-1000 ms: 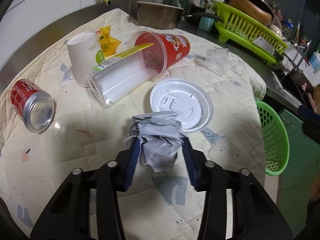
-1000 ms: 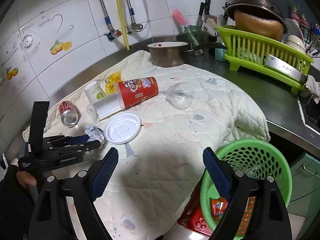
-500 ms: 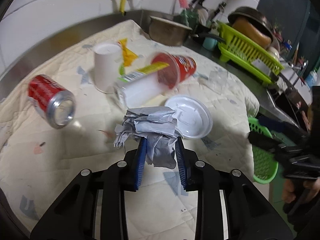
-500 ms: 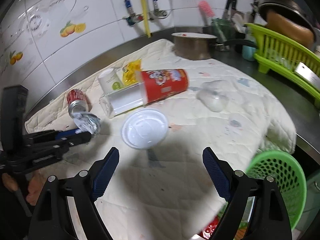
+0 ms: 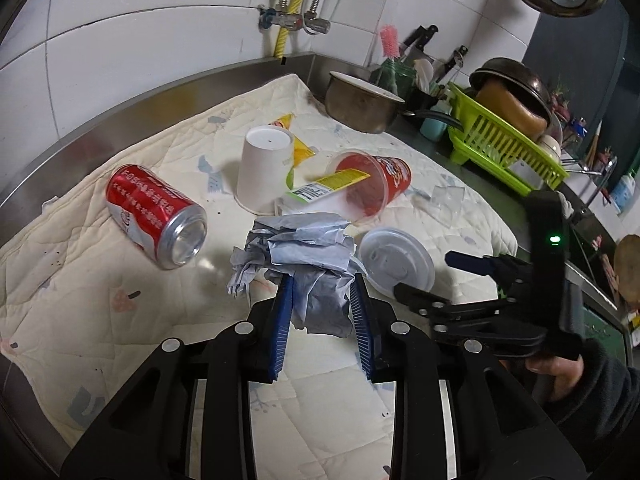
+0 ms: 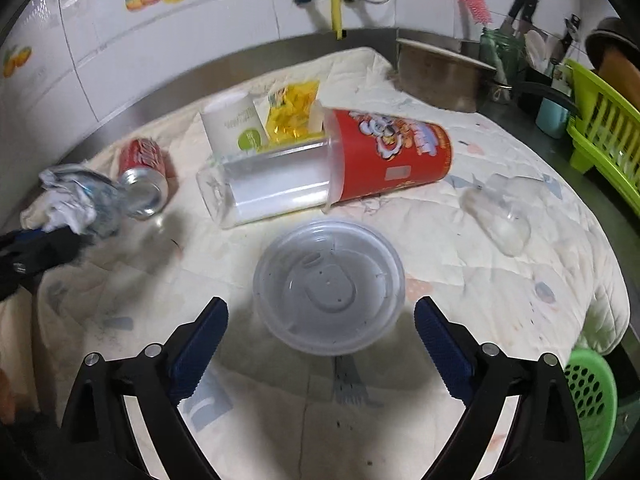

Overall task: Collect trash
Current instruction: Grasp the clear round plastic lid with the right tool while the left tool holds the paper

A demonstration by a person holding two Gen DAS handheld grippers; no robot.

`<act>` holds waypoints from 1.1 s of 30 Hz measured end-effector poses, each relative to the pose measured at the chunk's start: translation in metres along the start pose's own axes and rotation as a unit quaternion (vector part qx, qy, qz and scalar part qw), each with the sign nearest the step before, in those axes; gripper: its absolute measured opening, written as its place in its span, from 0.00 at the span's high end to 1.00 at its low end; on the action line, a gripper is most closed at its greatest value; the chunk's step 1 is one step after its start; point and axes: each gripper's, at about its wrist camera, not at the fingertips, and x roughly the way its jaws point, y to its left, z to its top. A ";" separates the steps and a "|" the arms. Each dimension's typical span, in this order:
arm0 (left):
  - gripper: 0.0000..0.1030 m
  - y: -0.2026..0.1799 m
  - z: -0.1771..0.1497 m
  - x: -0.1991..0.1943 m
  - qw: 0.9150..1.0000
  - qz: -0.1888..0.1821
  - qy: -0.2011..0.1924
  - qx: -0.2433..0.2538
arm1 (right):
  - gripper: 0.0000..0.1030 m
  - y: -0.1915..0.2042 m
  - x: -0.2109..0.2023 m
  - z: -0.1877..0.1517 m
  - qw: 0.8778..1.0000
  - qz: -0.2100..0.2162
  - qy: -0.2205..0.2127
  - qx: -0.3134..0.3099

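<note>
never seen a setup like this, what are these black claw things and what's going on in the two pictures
They are hand-held grabbers, one per hand, each with a camera looking along its fingers. In the left view, the left claw is clamped on a crumpled tissue; the right claw shows at the side. In the right view, the right claw hangs open over a white plastic lid, having just opened wider. On the quilted cloth lie a soda can, a paper cup and a red tub. A green basket waits beside.
</note>
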 end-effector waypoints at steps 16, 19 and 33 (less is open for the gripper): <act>0.72 0.008 -0.001 0.001 1.000 -0.001 0.000 -0.008 | 0.27 0.001 0.043 0.013 0.999 -0.002 0.035 0.007; 0.72 0.009 -0.001 0.001 1.000 -0.001 0.000 -0.008 | 0.30 -0.002 0.046 0.012 0.999 -0.007 0.035 0.008; 0.72 0.000 0.000 0.005 1.000 -0.006 0.004 0.001 | 0.44 -0.005 0.022 0.009 0.999 0.013 0.017 0.024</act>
